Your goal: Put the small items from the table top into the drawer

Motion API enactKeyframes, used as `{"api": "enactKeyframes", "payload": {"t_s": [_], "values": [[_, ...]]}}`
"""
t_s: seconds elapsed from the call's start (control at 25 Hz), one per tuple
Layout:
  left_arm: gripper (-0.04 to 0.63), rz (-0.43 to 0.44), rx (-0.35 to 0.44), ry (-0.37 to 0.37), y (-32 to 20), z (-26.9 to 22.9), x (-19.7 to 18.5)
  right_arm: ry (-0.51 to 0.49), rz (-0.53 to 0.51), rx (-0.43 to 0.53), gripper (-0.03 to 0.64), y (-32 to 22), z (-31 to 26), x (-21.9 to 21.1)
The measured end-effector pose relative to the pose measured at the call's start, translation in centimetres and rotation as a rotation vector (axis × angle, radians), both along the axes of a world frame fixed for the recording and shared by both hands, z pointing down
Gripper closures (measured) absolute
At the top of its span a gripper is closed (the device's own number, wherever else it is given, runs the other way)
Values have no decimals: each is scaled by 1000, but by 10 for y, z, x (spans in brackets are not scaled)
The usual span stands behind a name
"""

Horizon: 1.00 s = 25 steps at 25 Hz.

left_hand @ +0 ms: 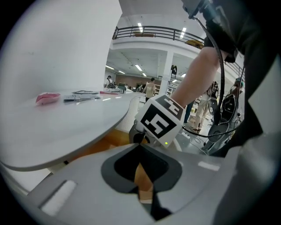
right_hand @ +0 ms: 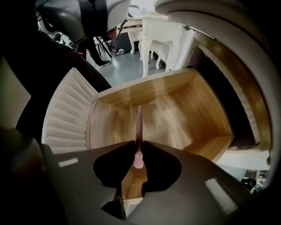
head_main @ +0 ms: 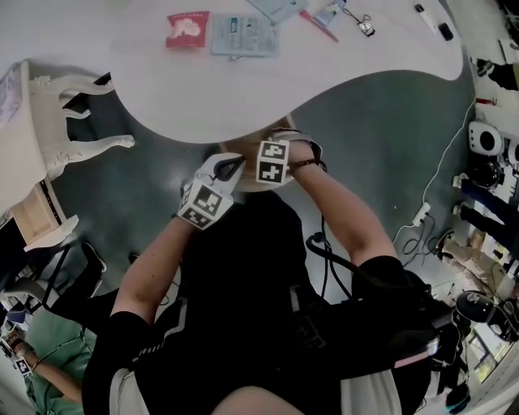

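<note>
My right gripper [right_hand: 138,143] is shut on a thin pink pen [right_hand: 139,125], which points into the open wooden drawer [right_hand: 175,105] below the tabletop. My left gripper [left_hand: 140,145] is shut with nothing between its jaws. It sits close beside the right gripper, whose marker cube [left_hand: 161,119] fills its view. In the head view both marker cubes [head_main: 273,160] hang just under the near edge of the white table [head_main: 340,69]. On that table lie a red packet [head_main: 187,29], a pale blue packet [head_main: 243,34], a red pen [head_main: 319,24] and a clip [head_main: 365,27].
The drawer's white ribbed front [right_hand: 66,118] faces me. A white carved side table [head_main: 57,121] stands to the left. Cables and equipment [head_main: 478,178] clutter the grey floor on the right. Two black markers [head_main: 442,28] lie at the table's far right.
</note>
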<state>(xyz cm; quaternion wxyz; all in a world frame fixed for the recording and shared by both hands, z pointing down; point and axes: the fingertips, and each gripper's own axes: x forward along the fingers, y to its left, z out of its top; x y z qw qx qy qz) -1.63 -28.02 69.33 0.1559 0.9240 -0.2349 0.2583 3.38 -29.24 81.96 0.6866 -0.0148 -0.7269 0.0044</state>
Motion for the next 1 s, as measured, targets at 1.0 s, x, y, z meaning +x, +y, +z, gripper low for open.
{"api": "enactKeyframes", "payload": {"t_s": [1.0], "values": [[595,-85,-2,-18,-3,18,-28,34,-139,49,555,-16,71,-16]]}}
